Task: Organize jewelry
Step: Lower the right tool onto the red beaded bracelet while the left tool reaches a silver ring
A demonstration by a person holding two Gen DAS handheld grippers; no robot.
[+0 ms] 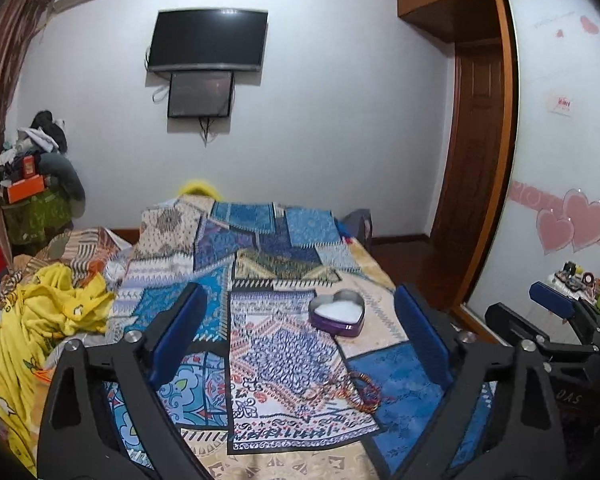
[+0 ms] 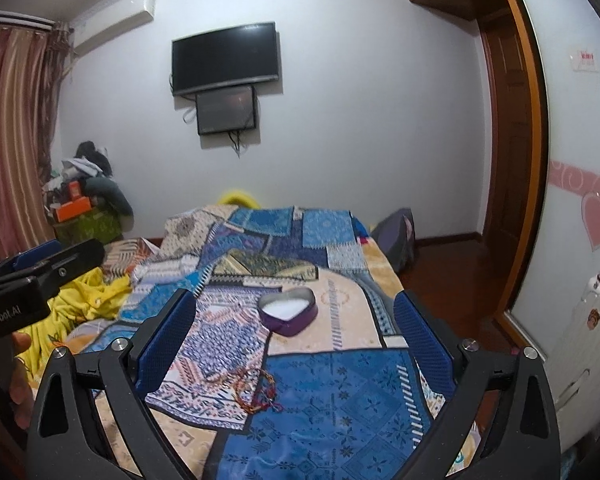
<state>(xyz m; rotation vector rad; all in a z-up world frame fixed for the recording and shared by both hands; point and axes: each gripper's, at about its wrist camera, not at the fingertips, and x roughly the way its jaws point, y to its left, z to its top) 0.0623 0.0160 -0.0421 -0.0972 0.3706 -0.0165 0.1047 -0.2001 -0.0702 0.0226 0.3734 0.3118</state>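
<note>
A purple heart-shaped tin [image 1: 337, 313] with a white lining stands open on the patterned bedspread [image 1: 260, 264]; it also shows in the right wrist view [image 2: 288, 313]. Thin red and orange bracelets [image 1: 348, 392] lie in a small tangle on the spread nearer to me, also in the right wrist view [image 2: 256, 390]. My left gripper [image 1: 300, 332] is open and empty above the bracelets. My right gripper [image 2: 294, 332] is open and empty, held beside the left one, and shows at the right edge of the left wrist view [image 1: 552, 308].
A yellow cloth [image 1: 40, 320] is heaped on the bed's left side. A cluttered stand [image 1: 36, 196] is at the far left by the curtain. A white cabinet [image 2: 588, 344] and sliding wardrobe door [image 1: 560, 140] are on the right. A television [image 1: 208, 40] hangs on the far wall.
</note>
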